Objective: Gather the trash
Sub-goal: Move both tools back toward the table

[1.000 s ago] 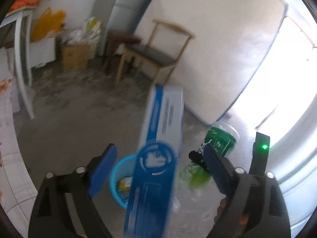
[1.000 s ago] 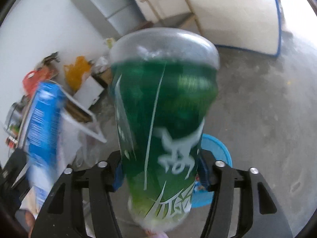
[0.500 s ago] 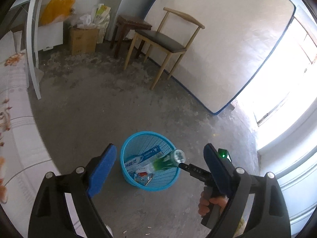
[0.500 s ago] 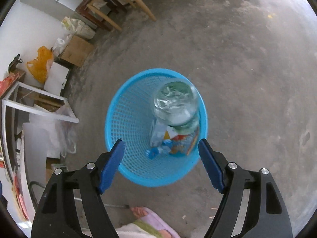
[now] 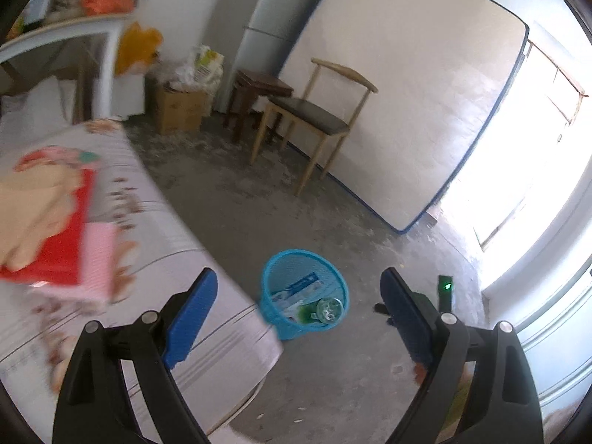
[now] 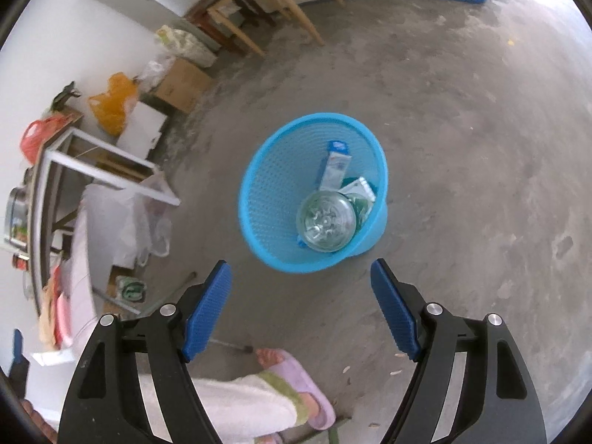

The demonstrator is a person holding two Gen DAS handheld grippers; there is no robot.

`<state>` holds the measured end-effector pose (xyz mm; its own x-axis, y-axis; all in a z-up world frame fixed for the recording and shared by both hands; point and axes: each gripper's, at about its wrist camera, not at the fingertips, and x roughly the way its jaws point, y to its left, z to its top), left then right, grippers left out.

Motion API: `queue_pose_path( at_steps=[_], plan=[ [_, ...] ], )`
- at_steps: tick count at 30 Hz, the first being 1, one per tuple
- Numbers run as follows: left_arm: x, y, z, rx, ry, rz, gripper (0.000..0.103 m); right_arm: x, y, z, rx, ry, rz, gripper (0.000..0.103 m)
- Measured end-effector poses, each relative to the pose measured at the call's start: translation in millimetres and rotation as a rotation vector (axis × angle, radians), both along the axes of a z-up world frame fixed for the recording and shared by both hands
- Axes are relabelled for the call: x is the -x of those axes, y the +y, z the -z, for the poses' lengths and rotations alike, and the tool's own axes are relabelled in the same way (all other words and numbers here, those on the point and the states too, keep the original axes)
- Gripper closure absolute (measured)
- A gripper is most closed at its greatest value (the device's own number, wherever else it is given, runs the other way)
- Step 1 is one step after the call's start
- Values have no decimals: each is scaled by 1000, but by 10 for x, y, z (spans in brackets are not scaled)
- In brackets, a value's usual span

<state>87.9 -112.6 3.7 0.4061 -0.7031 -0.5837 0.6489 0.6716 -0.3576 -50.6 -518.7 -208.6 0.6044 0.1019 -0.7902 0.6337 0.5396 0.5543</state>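
A light blue mesh waste basket (image 6: 259,199) stands on the concrete floor; it also shows in the left wrist view (image 5: 275,270). Inside it lie a green plastic bottle (image 6: 326,221), bottom up, and a blue and white box (image 6: 335,164). The same bottle (image 5: 325,309) and box (image 5: 298,288) show in the left wrist view. My right gripper (image 6: 301,307) is open and empty above the basket's near side. My left gripper (image 5: 299,314) is open and empty, higher and further back, over the edge of a bed.
A bed with a white patterned sheet (image 5: 155,244) holds red and pink items (image 5: 70,244) at the left. A wooden chair (image 5: 318,118), stool, cardboard box (image 5: 177,111), fridge and leaning mattress stand at the back. The person's slippered foot (image 6: 296,373) is below the right gripper.
Both grippers let go: the box and the bottle dropped into the basket. Both grippers have since pulled up and back; the left one swung left over the bed.
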Motion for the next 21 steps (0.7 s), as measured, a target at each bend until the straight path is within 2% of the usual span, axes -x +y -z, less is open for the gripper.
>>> queue_pose_path(
  at_steps=[5,11,17,21],
  plan=[
    [262,598,-108,11,-52,-64,16,9,173,-183,8,-36,-32,27],
    [505,1272,-138,20,-97,-165,16,-104,524,-652,74,-101,-116,20],
    [535,1767,-47,3,-99,-302,15,-421,1109,-1198,179,-187,-289,16],
    [435,2024,12,5,-76,-364,15,-807,1634,-1490,226,-232,-435,15]
  ],
)
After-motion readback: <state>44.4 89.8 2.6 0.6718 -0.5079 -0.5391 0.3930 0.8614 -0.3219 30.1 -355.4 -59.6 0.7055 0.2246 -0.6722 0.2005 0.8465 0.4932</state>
